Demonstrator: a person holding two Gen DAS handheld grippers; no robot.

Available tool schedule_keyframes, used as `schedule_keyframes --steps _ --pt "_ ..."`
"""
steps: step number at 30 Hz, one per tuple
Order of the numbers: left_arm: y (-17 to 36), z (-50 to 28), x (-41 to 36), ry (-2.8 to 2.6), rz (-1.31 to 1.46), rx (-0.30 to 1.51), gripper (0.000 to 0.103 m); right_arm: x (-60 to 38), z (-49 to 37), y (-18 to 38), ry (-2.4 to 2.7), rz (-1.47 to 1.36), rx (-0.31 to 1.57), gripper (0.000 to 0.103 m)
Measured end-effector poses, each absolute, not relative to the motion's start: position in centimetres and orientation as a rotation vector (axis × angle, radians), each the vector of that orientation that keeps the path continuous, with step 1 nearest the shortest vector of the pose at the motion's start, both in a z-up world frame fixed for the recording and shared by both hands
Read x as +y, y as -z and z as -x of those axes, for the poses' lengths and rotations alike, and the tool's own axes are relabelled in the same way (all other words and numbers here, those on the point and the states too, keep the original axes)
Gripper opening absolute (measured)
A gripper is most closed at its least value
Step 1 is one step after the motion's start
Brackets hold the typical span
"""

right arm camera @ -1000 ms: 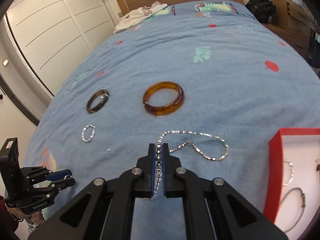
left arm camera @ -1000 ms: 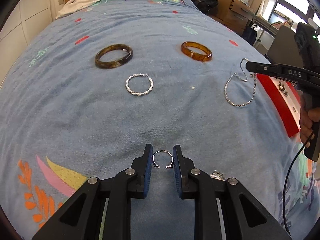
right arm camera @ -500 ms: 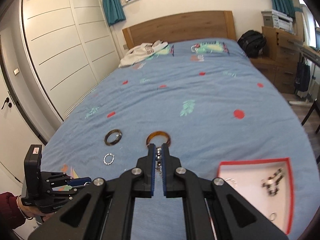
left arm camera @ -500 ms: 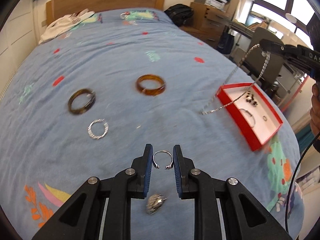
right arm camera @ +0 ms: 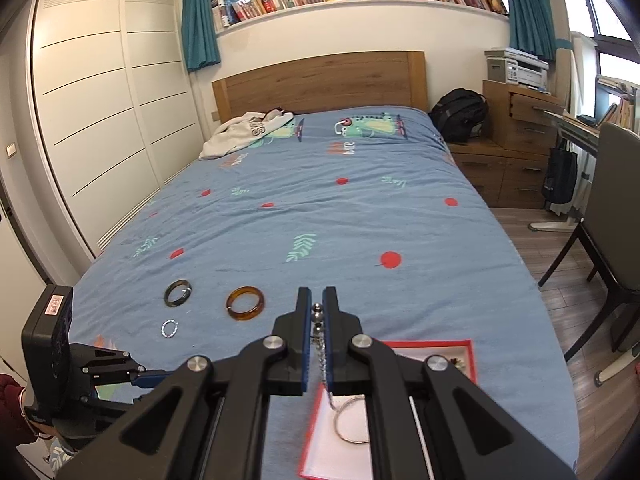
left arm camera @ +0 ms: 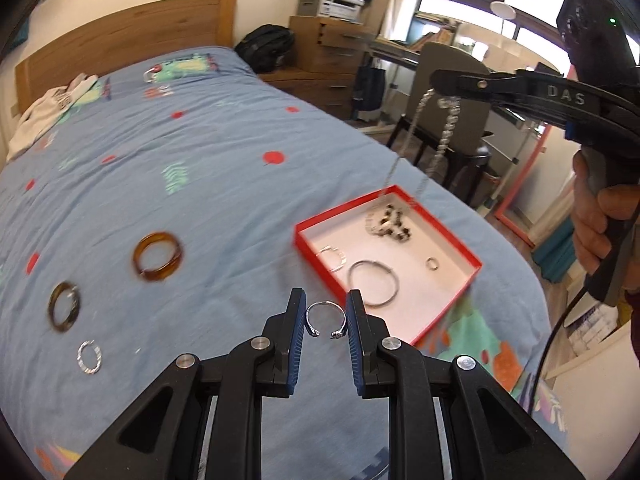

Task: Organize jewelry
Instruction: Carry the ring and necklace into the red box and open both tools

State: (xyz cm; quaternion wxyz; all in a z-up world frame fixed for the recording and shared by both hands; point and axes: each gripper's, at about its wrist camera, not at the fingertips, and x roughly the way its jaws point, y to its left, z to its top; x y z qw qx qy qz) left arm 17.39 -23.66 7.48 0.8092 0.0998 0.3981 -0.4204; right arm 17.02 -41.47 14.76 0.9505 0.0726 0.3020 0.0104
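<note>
My left gripper [left arm camera: 325, 314] is shut on a small open silver ring [left arm camera: 325, 319] and holds it above the blue bedspread, just left of the red tray [left arm camera: 436, 320]. My right gripper [right arm camera: 317, 312] is shut on a silver chain necklace [left arm camera: 444, 140], which hangs down over the tray with its lower end reaching inside. The tray [right arm camera: 310, 432] holds a silver bangle [left arm camera: 373, 282], a beaded piece [left arm camera: 390, 222] and a small ring [left arm camera: 432, 264]. An amber bangle [left arm camera: 158, 256], a dark bangle [left arm camera: 64, 306] and a twisted silver bracelet [left arm camera: 89, 357] lie on the bed.
The bed's right edge runs close beside the tray, with a chair [right arm camera: 608, 216] and desk beyond. A white garment [right arm camera: 244, 132] lies near the wooden headboard. A backpack [right arm camera: 460, 114] sits on the bedside cabinet.
My right gripper has lifted the necklace off the bed and carried it right, over the red tray. My left gripper, still holding the ring, has risen and swung right toward the tray.
</note>
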Motion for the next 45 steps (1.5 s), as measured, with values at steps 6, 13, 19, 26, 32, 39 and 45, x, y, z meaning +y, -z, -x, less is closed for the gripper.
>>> schedule_keyframes --steps 6,13,19,26,32,39,45 --pt "-7.4 -17.9 -28.3 0.948 -0.225 0.854 0.020 -44.3 -17.2 -12.9 -0.015 -0.194 0.628 0.005" --pt "-5.7 -17.9 -31.3 0.983 -0.243 0.885 0.020 -46.2 -17.2 -9.8 -0.018 -0.228 0.667 0.005" --pt "-3.0 -17.6 -33.2 0.985 -0.254 0.938 0.020 -47.7 -17.8 -8.0 -0.011 -0.256 0.684 0.005" --pt "-0.4 -18.6 -35.7 0.959 -0.263 0.958 0.020 -48.8 -19.0 -7.6 -0.022 -0.267 0.673 0.005" --pt "1.2 -19.5 -36.6 0.947 -0.239 0.977 0.020 -50.1 -20.7 -6.3 -0.032 -0.273 0.683 0.006" --pt "3.3 -19.7 -37.3 0.928 -0.276 1.000 0.020 -51.9 -22.8 -1.9 -0.018 -0.283 0.768 0.006" --pt "4.9 -20.2 -38.2 0.916 -0.289 1.035 0.020 -53.3 -24.0 2.4 -0.012 -0.304 0.881 0.006"
